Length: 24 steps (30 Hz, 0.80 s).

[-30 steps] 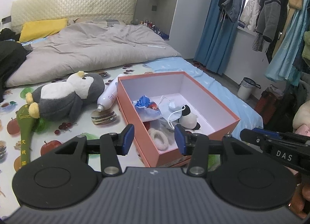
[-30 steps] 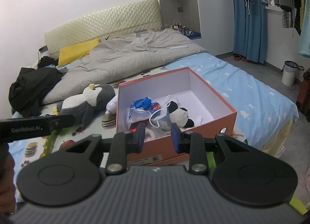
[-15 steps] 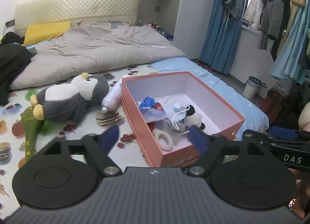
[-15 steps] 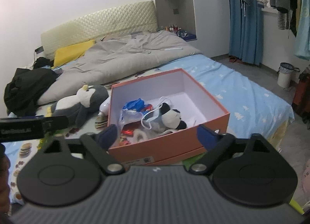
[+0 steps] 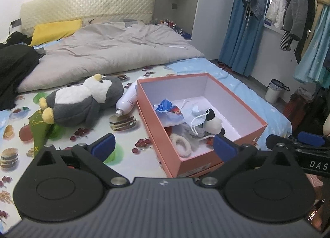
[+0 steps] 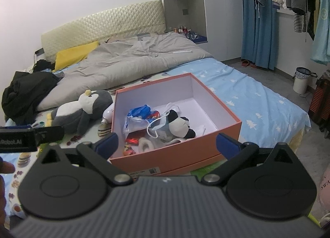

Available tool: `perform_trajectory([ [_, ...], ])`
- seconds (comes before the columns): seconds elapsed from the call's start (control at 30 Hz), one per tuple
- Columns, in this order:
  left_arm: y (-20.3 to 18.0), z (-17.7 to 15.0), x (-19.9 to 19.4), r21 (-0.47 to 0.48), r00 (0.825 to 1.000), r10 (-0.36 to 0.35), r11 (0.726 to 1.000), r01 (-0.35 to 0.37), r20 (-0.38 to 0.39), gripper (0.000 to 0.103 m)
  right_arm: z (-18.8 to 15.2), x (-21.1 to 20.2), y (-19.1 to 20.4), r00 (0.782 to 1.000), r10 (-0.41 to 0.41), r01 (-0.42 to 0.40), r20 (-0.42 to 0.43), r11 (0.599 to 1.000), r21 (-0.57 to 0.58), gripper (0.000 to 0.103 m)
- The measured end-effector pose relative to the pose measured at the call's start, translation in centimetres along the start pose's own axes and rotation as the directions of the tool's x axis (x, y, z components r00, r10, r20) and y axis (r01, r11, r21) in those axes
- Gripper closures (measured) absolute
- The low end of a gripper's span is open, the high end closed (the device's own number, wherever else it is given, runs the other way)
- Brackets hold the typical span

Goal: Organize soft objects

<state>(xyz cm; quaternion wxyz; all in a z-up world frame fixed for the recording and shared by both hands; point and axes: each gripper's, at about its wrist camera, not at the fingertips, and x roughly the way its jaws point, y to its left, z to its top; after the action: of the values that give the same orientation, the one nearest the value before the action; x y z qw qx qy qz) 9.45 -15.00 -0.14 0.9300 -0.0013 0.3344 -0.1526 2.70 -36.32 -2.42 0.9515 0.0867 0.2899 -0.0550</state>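
An orange box [image 5: 193, 168] [image 6: 175, 159] lies open on the bed. In it are a small panda plush [image 5: 213, 121] [image 6: 179, 124], a face mask [image 5: 196, 118], a blue bag [image 5: 167, 107] and a fluffy hair tie [image 5: 182, 145]. To its left a grey and white penguin plush [image 5: 82, 102] [image 6: 82, 110] lies on the sheet, with a white bottle [image 5: 129, 100] and a green plush [image 5: 39, 128] beside it. My left gripper [image 5: 163, 146] and right gripper [image 6: 167, 144] hover short of the box's near end. The jaws of both are opening wide, with nothing between them.
A grey duvet [image 5: 115, 52], a yellow pillow [image 5: 55, 29] and black clothing [image 5: 14, 67] fill the far side of the bed. Past the bed's right edge are a blue curtain [image 5: 241, 27], hanging clothes [image 5: 295, 5] and a small bin [image 5: 275, 91].
The jaws of both grippers have spread from a narrow gap to wide apart. Neither hand has shifted much and nothing on the bed has moved.
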Motion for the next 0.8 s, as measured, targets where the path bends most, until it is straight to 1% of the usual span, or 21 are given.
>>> perform_trajectory([
  [0.37,0.5,0.0,-0.3,-0.010,1.000,0.028,1.000,-0.028,-0.002,0.000,0.1,0.2,0.7,1.000,0.020,-0.020,-0.008,1.000,-0.015,0.000],
  [0.8,0.3,0.1,-0.8,0.002,0.999,0.024,1.000,-0.024,0.024,0.000,-0.1,0.5,1.0,0.999,0.034,-0.034,-0.023,0.999,-0.011,0.000],
])
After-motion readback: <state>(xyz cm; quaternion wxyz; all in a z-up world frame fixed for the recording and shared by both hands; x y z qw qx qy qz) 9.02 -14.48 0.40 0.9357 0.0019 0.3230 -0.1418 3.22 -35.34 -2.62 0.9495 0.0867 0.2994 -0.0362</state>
